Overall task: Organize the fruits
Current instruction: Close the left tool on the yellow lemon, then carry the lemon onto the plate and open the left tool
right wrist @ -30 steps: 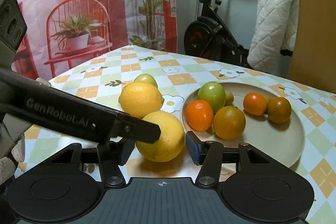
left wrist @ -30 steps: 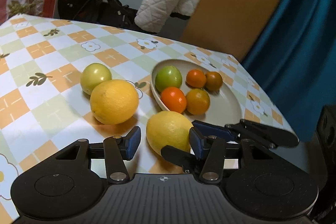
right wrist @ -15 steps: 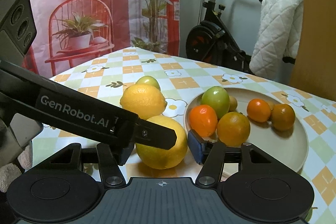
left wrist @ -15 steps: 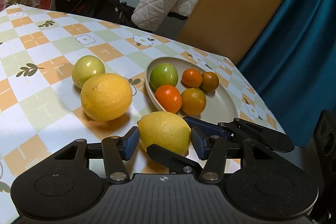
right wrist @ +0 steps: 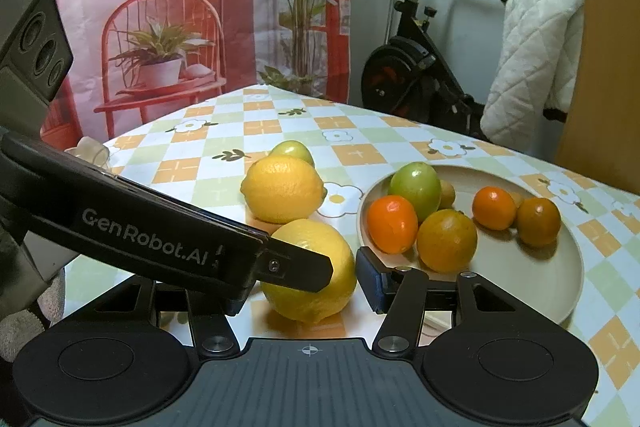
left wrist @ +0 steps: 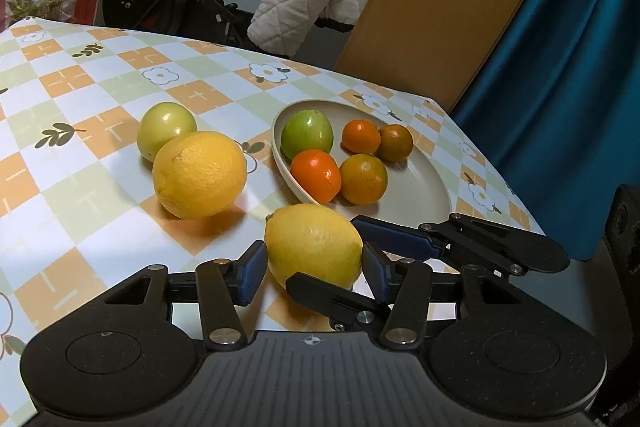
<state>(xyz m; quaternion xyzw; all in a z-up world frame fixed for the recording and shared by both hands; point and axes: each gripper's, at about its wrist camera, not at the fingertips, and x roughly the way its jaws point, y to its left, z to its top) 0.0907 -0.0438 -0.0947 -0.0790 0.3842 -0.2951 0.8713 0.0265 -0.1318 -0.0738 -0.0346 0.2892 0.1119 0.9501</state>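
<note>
Two hand-held grippers spread around lemon [left wrist: 314, 247] | right's [right wrist: 304, 285] left pad hidden behind left's [left wrist: 312, 275] finger

We read one text only, "GenRobot.AI", in pale letters along the black finger of the left gripper [right wrist: 298, 269], crossing the near left of the right wrist view

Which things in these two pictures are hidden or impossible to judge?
Left wrist view: whether the left claw touches the near lemon cannot be told; the right claw covers the plate's near rim.
Right wrist view: the left claw hides the right claw's left pad; the green fruit hides most of a small fruit behind it.
</note>
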